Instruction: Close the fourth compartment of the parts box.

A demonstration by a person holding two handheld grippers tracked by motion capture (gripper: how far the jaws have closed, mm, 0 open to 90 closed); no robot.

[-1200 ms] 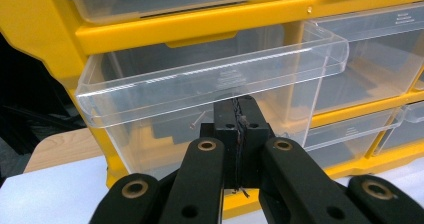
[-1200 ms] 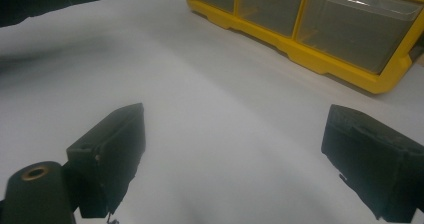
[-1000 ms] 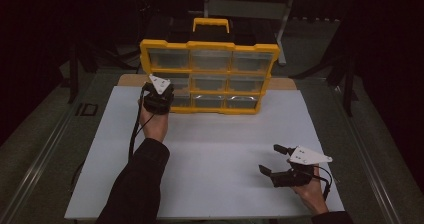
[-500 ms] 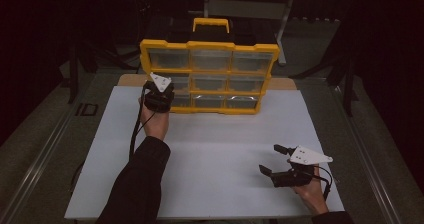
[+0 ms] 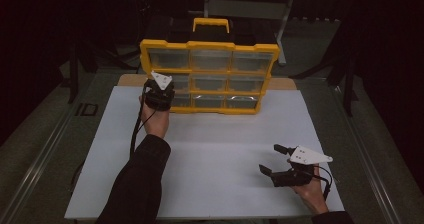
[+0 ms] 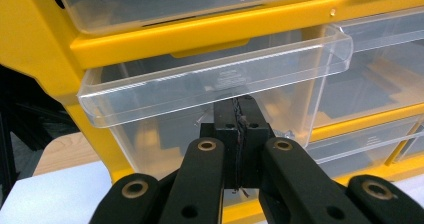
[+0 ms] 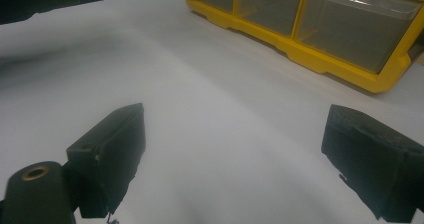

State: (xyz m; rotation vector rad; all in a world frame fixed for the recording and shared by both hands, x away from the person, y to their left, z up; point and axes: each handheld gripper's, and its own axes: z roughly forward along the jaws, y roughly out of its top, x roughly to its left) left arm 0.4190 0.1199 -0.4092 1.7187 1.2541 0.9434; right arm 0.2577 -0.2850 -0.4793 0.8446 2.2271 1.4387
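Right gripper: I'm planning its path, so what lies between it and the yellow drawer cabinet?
Bare white tabletop between the right gripper and cabinet, in the high view.

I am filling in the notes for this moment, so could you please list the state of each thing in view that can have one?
Left gripper: shut, jaws together at the front of the clear drawer.
Clear drawer: middle row, left column, pulled out a little from the yellow cabinet.
Yellow cabinet: upright at the far edge of the white board.
Right gripper: open, nothing between its jaws, low over the white board.
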